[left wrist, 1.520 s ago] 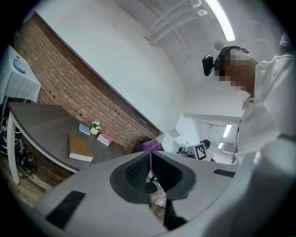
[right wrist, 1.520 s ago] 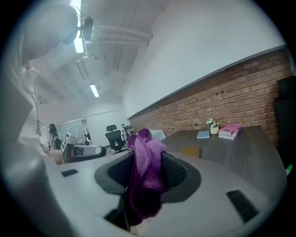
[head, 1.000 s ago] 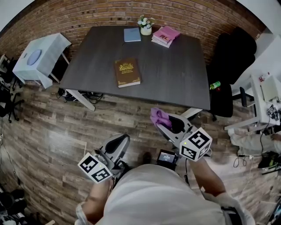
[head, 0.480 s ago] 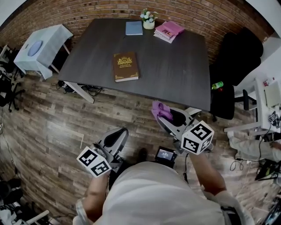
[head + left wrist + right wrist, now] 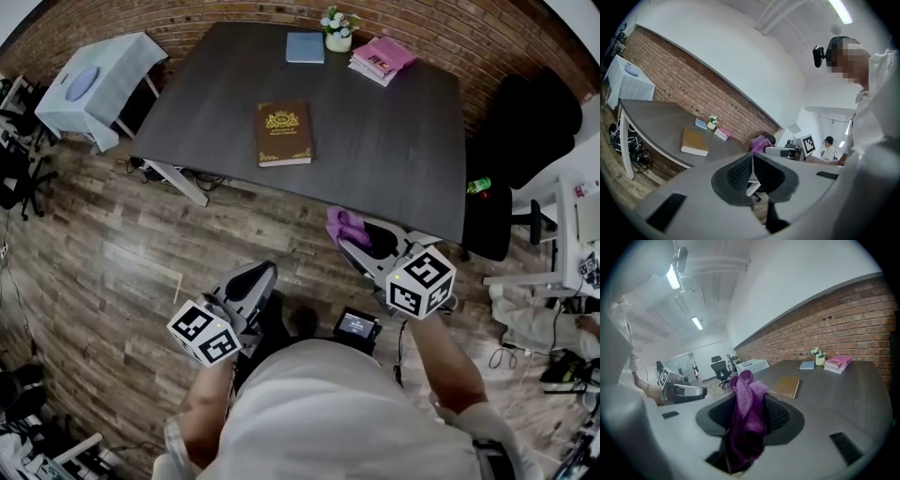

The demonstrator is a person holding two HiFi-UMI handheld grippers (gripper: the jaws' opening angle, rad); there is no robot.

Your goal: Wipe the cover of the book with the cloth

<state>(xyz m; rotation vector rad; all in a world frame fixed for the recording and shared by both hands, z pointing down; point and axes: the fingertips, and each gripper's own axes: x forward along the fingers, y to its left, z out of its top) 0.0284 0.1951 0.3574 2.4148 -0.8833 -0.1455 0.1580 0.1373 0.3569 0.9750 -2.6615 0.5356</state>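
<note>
A brown book (image 5: 284,133) with gold print lies flat on the dark table (image 5: 394,141), also seen as a tan book (image 5: 786,386) and a brown book (image 5: 694,141) from the two grippers. My right gripper (image 5: 349,234) is shut on a purple cloth (image 5: 345,226), which bunches up between its pads (image 5: 747,401). It hangs over the floor just short of the table's near edge. My left gripper (image 5: 255,278) is shut with nothing in it, lower left over the floor, its jaws (image 5: 752,164) pressed together.
At the table's far edge are a blue notebook (image 5: 306,47), a small flower pot (image 5: 338,34) and a stack of pink books (image 5: 384,59). A white-covered side table (image 5: 94,89) stands left, a black office chair (image 5: 520,131) right. A person stands in the background (image 5: 828,149).
The table and book have slid slightly right and nearer in the head view. Both grippers have shifted a little toward the table; the cloth stays in the right gripper.
</note>
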